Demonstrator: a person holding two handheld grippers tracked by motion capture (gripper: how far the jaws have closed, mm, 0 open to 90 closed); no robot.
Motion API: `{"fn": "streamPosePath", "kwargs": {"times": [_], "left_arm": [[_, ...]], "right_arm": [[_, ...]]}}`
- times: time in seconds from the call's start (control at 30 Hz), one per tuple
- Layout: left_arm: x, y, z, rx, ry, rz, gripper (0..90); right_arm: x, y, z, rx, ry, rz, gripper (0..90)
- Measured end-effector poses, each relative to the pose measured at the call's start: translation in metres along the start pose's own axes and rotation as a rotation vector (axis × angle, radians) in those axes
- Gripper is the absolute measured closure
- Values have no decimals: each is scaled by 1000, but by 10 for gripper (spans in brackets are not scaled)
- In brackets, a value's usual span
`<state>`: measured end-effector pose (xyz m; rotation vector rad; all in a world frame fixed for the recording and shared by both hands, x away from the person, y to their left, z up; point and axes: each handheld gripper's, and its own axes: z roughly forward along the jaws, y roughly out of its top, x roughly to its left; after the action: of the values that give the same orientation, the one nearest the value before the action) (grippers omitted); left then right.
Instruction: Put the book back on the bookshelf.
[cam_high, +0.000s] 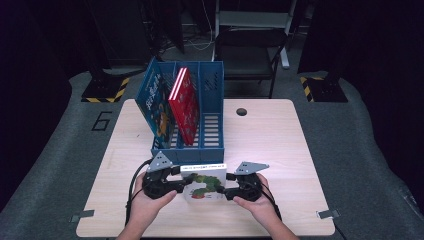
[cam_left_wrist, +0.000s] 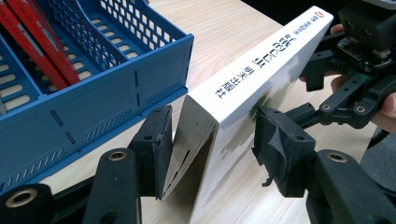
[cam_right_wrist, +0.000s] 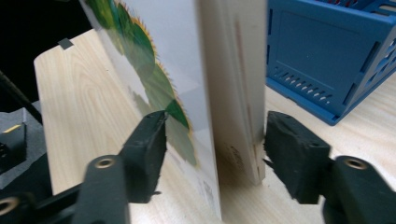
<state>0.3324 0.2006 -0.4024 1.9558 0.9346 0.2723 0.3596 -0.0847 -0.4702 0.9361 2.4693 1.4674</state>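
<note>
A white picture book (cam_high: 202, 182) with a green caterpillar on its cover stands on its long edge near the table's front, spine up. My left gripper (cam_high: 181, 177) is shut on its left end. In the left gripper view one pad (cam_left_wrist: 156, 149) presses the slightly splayed pages and the other meets the cover of the book (cam_left_wrist: 261, 60). My right gripper (cam_high: 227, 182) is shut on the opposite end. In the right gripper view the book (cam_right_wrist: 159, 46) sits between the pads of that gripper (cam_right_wrist: 215, 135), one tip on the cover, the other against the page block.
A blue three-slot file rack (cam_high: 187, 145) stands just behind the book, its front wall close to both grippers (cam_left_wrist: 93, 107) (cam_right_wrist: 317, 56). A blue book (cam_high: 157, 102) and a red book (cam_high: 184, 102) lean in its left and middle slots. A folding chair stands beyond the table.
</note>
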Motion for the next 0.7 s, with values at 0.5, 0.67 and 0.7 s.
{"fn": "streamPosePath", "kwargs": {"times": [0.5, 0.67, 0.7], "left_arm": [[7, -4, -5, -9, 16, -8, 425], [8, -7, -4, -5, 13, -18, 423], [8, -8, -4, -4, 12, -22, 423]], "right_arm": [[1, -6, -3, 2, 93, 21, 612], [3, -7, 0, 16, 83, -19, 600], [4, -8, 2, 28, 67, -34, 591]]}}
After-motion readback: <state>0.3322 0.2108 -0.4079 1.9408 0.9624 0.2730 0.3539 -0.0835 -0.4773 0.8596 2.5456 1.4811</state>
